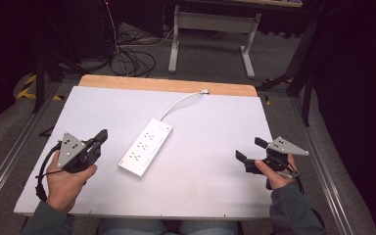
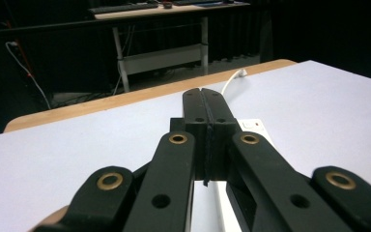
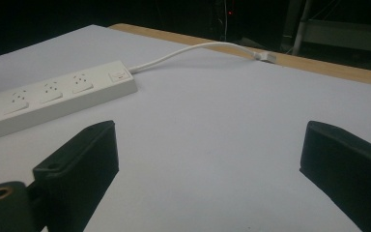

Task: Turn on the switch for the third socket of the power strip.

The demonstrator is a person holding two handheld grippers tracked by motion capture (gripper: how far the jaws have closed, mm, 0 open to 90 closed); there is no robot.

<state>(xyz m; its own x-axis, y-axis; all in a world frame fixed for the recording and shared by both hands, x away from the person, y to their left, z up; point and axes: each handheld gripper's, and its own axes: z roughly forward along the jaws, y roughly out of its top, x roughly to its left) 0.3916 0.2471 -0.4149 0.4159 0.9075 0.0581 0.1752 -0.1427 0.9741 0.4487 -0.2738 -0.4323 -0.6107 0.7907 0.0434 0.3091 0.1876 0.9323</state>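
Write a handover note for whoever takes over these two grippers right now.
Left gripper: shut, nothing between its jaws, held over the table just left of the power strip, not touching it.
Right gripper: open, empty, over the table's right side, well clear of the strip.
Power strip: lies slantwise mid-table, three sockets up, switch at its far end. Its white cable curves to the far wooden edge, where the plug lies free.
Done: nothing to see yet; strip untouched.
Left: most likely taking hold of the strip or its cable; the left gripper must open first.
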